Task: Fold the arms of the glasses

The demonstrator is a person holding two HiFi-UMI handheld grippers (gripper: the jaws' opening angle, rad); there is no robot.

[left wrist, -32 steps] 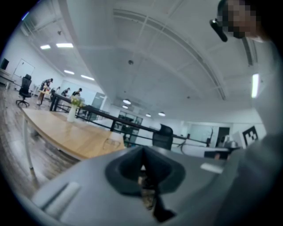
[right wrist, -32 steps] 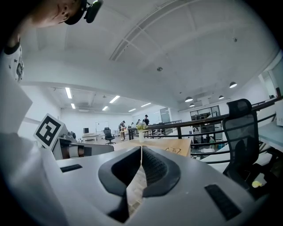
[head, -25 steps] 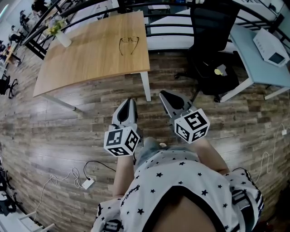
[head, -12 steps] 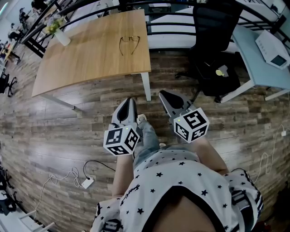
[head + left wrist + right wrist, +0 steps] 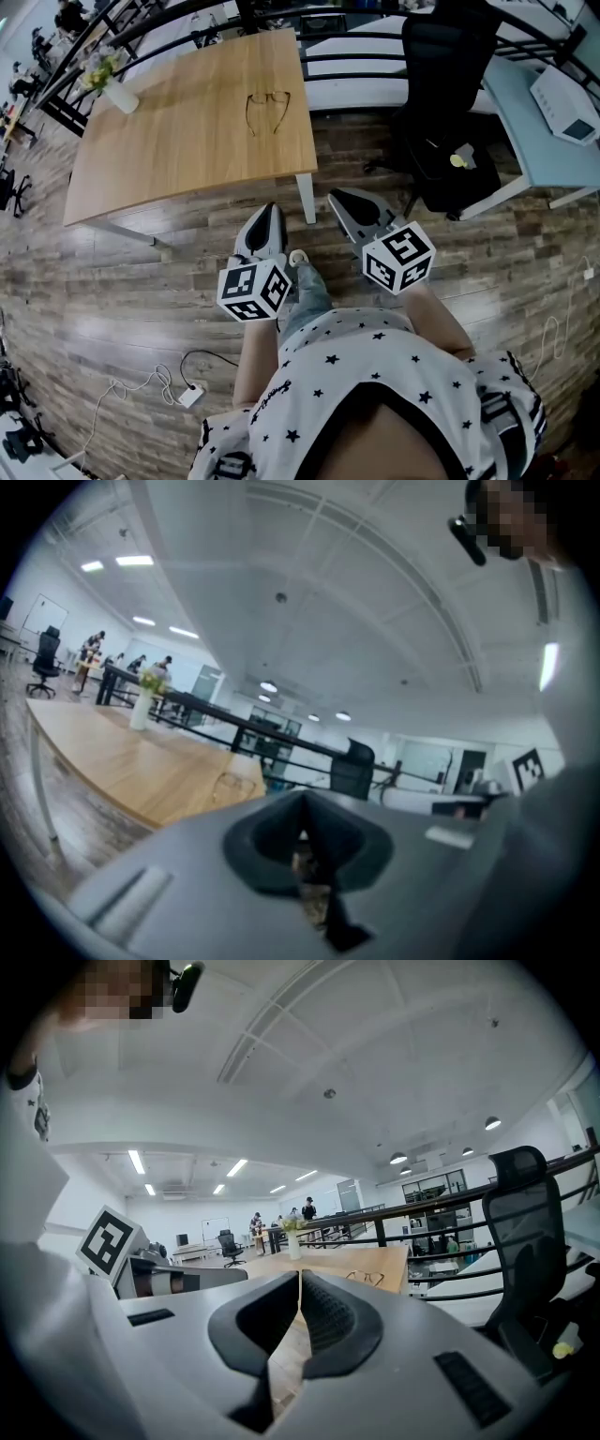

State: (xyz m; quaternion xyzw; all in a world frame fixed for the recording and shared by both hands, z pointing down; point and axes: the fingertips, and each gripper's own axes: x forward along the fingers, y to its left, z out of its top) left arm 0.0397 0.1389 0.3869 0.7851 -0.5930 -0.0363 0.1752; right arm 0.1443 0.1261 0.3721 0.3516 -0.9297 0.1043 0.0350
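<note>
A pair of thin-framed glasses (image 5: pixel 267 111) lies with its arms spread on the wooden table (image 5: pixel 169 150), near the table's far right part. In the left gripper view the glasses (image 5: pixel 233 784) show small, just above the jaws; in the right gripper view the glasses (image 5: pixel 365 1278) sit to the right of the jaws. My left gripper (image 5: pixel 271 209) and right gripper (image 5: pixel 338 196) hang side by side over the wood floor, well short of the table. Both are shut, with nothing in either one. They point toward the table.
A white vase with flowers (image 5: pixel 120 89) stands at the table's far left corner. A black office chair (image 5: pixel 441 84) is to the right of the table, and a pale blue desk (image 5: pixel 548 150) with a white device (image 5: pixel 567 89) beyond it. A cable and power strip (image 5: pixel 192 396) lie on the floor.
The person has stepped toward the table, and a shoe now shows between the grippers. Table and glasses sit lower and slightly larger in the head view. Both grippers stay shut.
</note>
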